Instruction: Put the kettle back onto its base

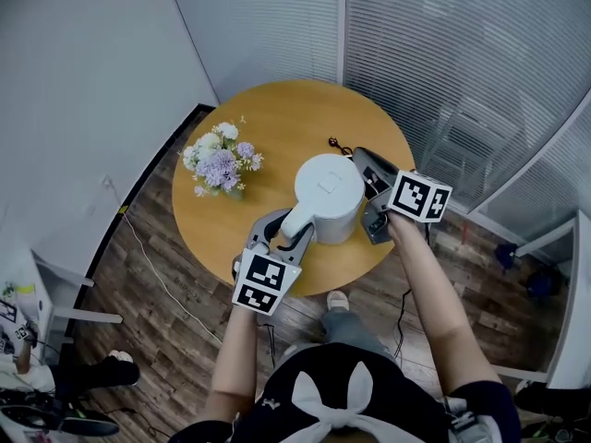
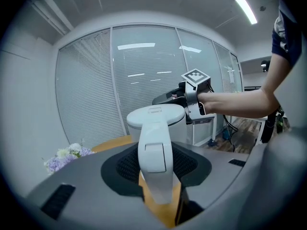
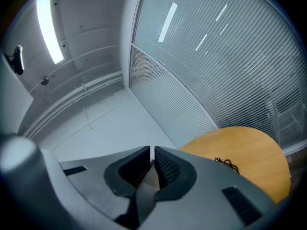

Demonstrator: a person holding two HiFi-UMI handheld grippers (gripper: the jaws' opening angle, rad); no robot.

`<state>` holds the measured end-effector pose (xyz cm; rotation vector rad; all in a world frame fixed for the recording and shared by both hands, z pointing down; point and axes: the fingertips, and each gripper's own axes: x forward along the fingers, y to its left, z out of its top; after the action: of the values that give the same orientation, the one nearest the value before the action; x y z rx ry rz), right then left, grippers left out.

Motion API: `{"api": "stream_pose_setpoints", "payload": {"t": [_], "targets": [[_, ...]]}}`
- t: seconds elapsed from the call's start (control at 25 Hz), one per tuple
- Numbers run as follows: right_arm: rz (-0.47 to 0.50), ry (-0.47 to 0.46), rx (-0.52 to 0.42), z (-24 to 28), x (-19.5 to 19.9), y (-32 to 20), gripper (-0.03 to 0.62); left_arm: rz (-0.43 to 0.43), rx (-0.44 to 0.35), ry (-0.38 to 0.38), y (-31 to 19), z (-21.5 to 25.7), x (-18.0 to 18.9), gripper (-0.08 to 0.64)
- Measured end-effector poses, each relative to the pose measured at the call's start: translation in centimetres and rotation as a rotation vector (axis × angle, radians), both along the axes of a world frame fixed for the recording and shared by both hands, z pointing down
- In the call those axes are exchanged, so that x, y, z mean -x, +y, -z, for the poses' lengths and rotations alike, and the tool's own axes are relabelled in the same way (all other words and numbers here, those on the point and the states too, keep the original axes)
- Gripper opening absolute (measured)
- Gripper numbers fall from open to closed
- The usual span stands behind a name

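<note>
Fingers (image 2: 125, 164) of the left gripper (image 1: 282, 238) were clenched on the handle (image 2: 156, 157) of the white kettle (image 1: 328, 192). The right gripper (image 3: 152, 150) had its fingers (image 3: 168, 169) pressed nearly together on nothing, just beside the kettle's body at 3 o'clock.

The kettle was near the middle of the round surface (image 1: 277, 118), with flowers (image 1: 220, 164) at its 9 o'clock and a dark cord (image 1: 338, 144) at its 12 o'clock. No base showed, and it may have been hidden beneath the kettle.

To seat the kettle well, the handle grip probably had to stay firm and the body level, coming straight down until its bottom sat flat.

Its long axis stood upright, lid up, with the handle pointing to 7 o'clock in the head view. The spout was hidden.
</note>
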<state>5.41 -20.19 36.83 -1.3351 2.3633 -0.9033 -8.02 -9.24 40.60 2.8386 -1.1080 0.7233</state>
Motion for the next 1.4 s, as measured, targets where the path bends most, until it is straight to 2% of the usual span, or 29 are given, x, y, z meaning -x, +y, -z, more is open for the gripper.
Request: {"api": "stream_pose_setpoints", "payload": {"t": [0.52, 1.4], "targets": [[0.034, -0.006, -0.053, 2.9, -1.4, -7.1, 0.038, 0.024, -0.054, 0.005, -6.9, 2.5, -1.7, 0.177], [0.119, -0.012, -0.018, -0.2, -1.2, -11.8, 0.038, 0.1, -0.017, 0.029, -10.3, -0.2, -2.6, 0.177]]}}
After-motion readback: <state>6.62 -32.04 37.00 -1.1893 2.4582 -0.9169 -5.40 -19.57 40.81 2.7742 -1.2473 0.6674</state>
